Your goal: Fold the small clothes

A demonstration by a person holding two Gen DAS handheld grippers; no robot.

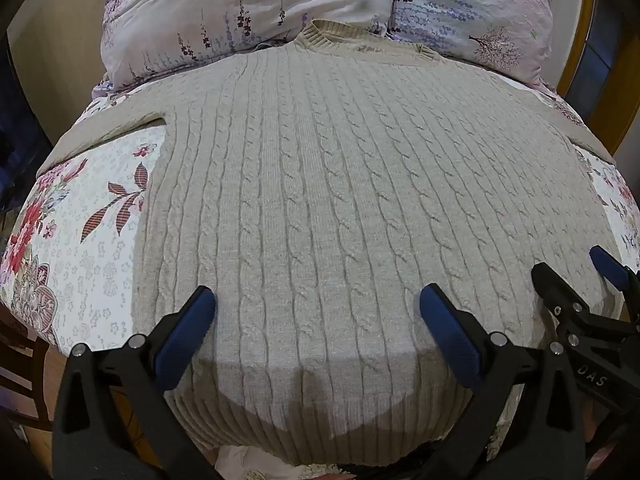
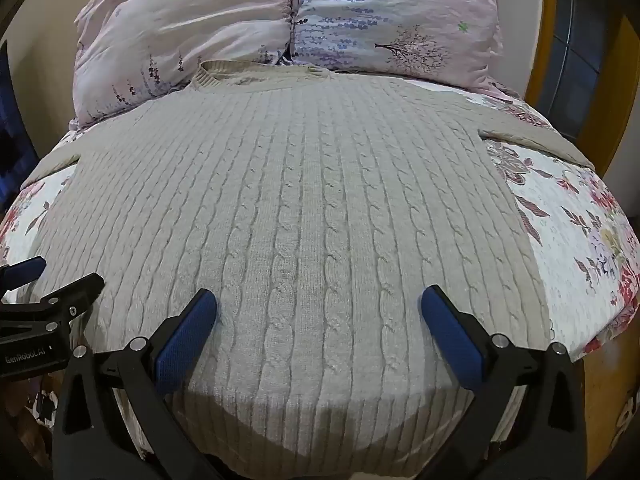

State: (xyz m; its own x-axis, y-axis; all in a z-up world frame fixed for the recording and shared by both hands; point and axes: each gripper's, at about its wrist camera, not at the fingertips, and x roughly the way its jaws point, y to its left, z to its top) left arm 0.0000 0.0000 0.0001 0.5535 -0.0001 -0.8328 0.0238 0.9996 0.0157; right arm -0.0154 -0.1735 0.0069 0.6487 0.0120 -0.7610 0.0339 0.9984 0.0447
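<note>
A beige cable-knit sweater [image 1: 320, 184] [image 2: 304, 208] lies flat on a bed, face up. Its ribbed collar [image 1: 320, 34] points toward the pillows and its ribbed hem [image 1: 312, 412] hangs at the near edge. The sleeves spread out to both sides [image 1: 116, 124] [image 2: 532, 132]. My left gripper [image 1: 318, 300] hovers open over the lower left part of the sweater, with nothing between its blue pads [image 1: 188, 336]. My right gripper [image 2: 320, 300] hovers open beside it over the lower right part, also gripping nothing. Each gripper shows at the edge of the other's view [image 1: 572, 268] [image 2: 64, 276].
The bed has a white floral sheet [image 1: 92, 240] [image 2: 580, 248]. Two pink and lavender pillows [image 1: 248, 12] [image 2: 392, 20] lie behind the collar. A wooden frame [image 2: 544, 60] stands at the right. A wooden chair [image 1: 24, 364] stands low at the left.
</note>
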